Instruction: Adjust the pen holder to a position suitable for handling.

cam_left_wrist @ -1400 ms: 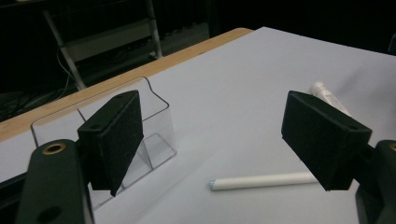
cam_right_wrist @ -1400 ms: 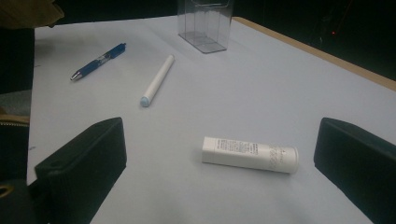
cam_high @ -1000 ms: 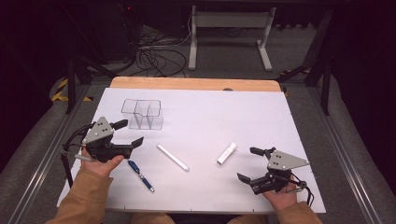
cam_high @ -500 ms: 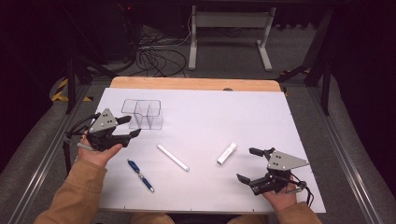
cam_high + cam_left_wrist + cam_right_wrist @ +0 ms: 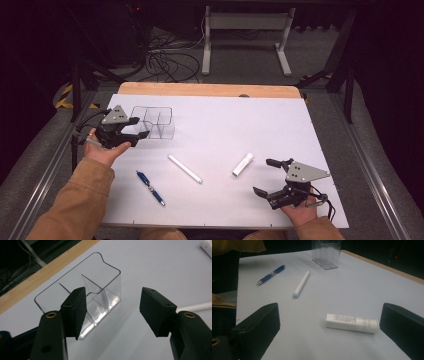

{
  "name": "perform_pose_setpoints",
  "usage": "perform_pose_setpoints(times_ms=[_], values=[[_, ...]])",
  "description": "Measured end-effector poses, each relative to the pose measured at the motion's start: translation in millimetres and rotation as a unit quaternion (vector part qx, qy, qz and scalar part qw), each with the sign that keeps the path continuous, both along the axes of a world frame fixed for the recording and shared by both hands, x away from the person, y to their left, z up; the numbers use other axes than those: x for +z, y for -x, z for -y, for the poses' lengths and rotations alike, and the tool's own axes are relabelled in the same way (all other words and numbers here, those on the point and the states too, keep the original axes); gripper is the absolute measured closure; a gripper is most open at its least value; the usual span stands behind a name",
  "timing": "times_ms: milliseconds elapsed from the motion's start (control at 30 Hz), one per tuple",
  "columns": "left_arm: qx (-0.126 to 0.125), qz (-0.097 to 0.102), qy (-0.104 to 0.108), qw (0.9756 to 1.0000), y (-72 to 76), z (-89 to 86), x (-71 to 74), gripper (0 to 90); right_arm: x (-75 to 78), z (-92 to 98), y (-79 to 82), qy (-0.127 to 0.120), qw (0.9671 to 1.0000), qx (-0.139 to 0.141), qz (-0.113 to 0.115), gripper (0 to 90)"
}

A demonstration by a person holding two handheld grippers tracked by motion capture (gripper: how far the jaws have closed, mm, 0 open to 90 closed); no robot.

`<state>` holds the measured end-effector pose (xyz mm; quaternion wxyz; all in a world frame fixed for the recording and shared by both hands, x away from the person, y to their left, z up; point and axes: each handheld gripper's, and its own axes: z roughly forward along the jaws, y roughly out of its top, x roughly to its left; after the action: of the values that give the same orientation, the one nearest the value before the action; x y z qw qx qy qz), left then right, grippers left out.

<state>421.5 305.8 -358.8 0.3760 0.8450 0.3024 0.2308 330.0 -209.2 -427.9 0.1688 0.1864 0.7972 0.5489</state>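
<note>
The left gripper (image 5: 134,136) sits at the near left corner of the clear divided organizer (image 5: 154,121), which stands at the far left of the white-covered bench (image 5: 280,120). Its jaws have just been closing and now stand partly apart with nothing pressed between them; in the left gripper view one pad overlaps the organizer's (image 5: 82,293) near wall, probably lining up a grasp, though whether it touches cannot be told. The right gripper (image 5: 266,176) rests released near the bench's front right, its jaws wide around the small white tube (image 5: 352,323) without contact. The white marker (image 5: 185,168) and blue pen (image 5: 150,188) lie loose between the hands, likely waiting to be sorted. The tube's print is too small to read.
</note>
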Motion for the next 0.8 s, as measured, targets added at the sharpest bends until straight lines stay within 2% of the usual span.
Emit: perform_pose_setpoints(times_ms=[100,233,267,467,567,667,700,800], values=[[0.0,-0.008,0.0,1.0,-6.6,-0.6,-0.2,39.2,-0.2,0.1,-0.2,-0.001,1.0,0.001,-0.001,3.4],[-0.002,-0.015,-0.016,0.9998,-14.4,0.1,0.2,39.4,-0.3,0.2,-0.3,-0.002,1.0,0.002,-0.002,3.3],[-0.002,-0.013,-0.025,0.9996,-17.2,0.5,1.2,39.4,-0.3,0.2,-0.3,-0.002,1.0,0.002,-0.002,3.4],[-0.003,-0.012,-0.033,0.9994,-23.1,0.8,1.1,39.4,-0.5,0.2,-0.4,-0.002,1.0,0.003,-0.004,3.4],[0.001,-0.014,-0.029,0.9995,-26.4,-0.5,0.8,39.2,-0.9,-0.2,-0.4,-0.002,1.0,0.005,-0.005,3.4],[0.002,-0.016,-0.039,0.9991,-28.5,-0.3,-0.6,39.2,-1.1,-0.4,-0.6,-0.002,1.0,0.007,-0.006,3.4],[0.004,-0.016,-0.05,0.9986,-31.1,-0.1,-1.4,39.2,-1.3,-0.5,-0.8,-0.002,1.0,0.007,-0.006,3.4],[0.004,-0.018,-0.056,0.9983,-33.8,0.1,-1.2,39.2,-1.5,-0.7,-0.8,-0.001,0.9999,0.008,-0.007,3.3]])
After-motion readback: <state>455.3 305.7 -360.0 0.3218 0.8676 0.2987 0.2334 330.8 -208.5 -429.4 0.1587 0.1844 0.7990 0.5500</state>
